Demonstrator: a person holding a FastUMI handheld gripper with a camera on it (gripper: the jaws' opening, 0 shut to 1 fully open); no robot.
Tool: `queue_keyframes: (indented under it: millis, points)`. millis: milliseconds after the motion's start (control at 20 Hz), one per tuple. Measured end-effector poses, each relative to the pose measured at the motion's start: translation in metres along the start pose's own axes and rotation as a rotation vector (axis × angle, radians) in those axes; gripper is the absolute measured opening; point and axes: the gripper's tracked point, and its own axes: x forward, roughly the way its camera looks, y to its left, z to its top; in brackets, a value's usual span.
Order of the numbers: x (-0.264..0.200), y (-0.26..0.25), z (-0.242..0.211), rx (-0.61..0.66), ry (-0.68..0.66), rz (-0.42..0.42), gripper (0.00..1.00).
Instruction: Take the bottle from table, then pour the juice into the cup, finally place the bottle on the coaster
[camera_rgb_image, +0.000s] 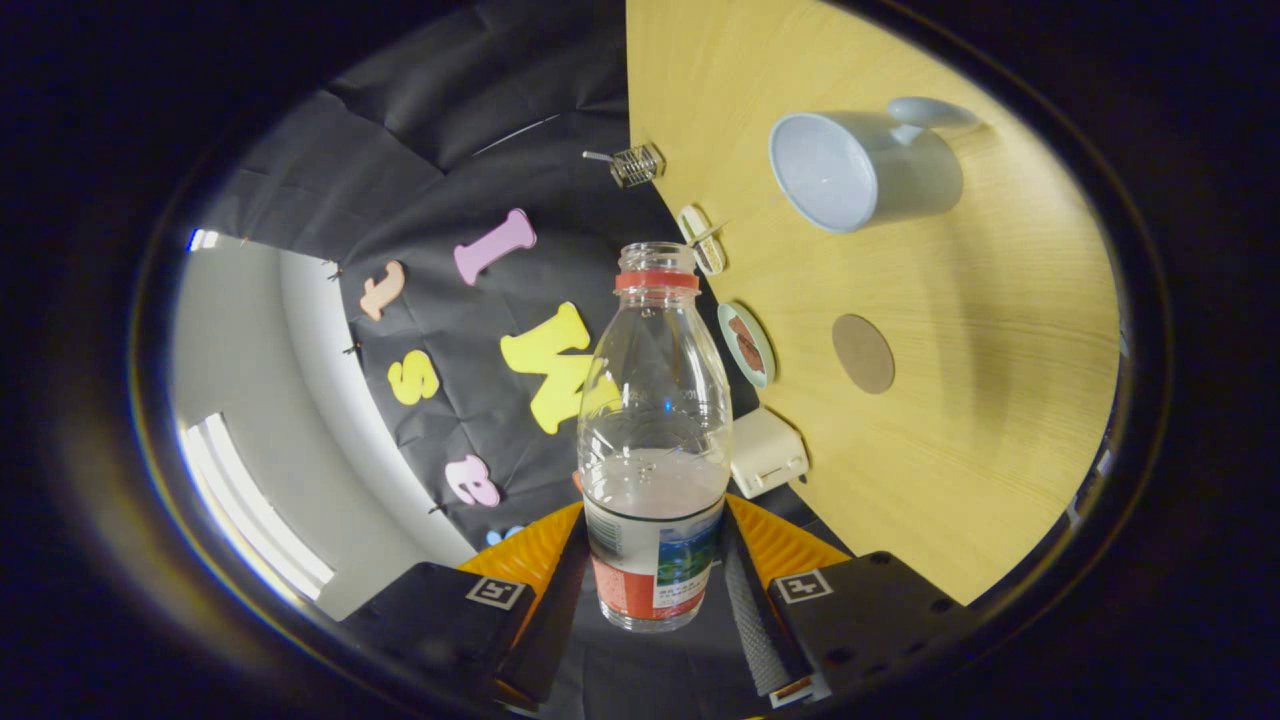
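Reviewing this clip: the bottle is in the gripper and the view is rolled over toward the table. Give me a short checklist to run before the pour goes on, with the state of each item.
1. Grip: the bottle sits between the fingers of the gripper, both pressing its labelled lower part. Ok.
2. Cap: the bottle's mouth is open, no cap on it. Ok.
3. Liquid: some still lies in the bottle's lower part. Ok.
4. Cup: stands on the table with its opening unobstructed; whether it holds anything, cannot tell.
5. Alignment: the bottle's mouth is well short of the cup. Not ok.
6. Coaster: bare on the table, nothing on it. Ok.
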Motion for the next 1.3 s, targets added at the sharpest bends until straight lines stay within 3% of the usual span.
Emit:
queue_keyframes:
  millis: [1300]
  points:
    - [0.0015, 0.0074, 0.0051, 0.143, -0.035, 0.029, 0.75]
